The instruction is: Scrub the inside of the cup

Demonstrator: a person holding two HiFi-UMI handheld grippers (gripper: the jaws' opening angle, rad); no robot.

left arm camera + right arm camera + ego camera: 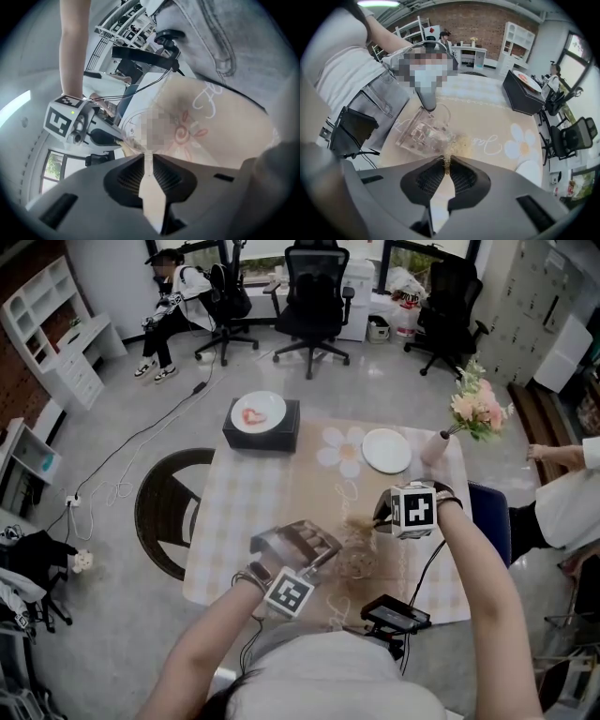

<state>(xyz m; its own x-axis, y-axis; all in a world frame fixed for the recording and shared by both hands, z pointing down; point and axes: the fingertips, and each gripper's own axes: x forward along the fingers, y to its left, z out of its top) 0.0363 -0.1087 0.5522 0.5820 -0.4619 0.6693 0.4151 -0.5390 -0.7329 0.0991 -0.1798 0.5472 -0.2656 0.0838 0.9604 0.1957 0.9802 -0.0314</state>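
Pinching a tuft of tan fibrous scrubber (449,157) between pads pressed together on it, the right gripper (384,521) points steeply down at the mouth of the clear glass cup (356,559). That cup lies tilted close to the near edge of the table (281,474), right of the middle. The left gripper (323,557) is clamped on thin glass at its rim or handle, I cannot tell which. Scrubbing seems early or under way. The fibres sit at the mouth, and the cup's bottom looks left to do.

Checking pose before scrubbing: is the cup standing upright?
No, the cup is tipped on its side, mouth toward the scrubber.
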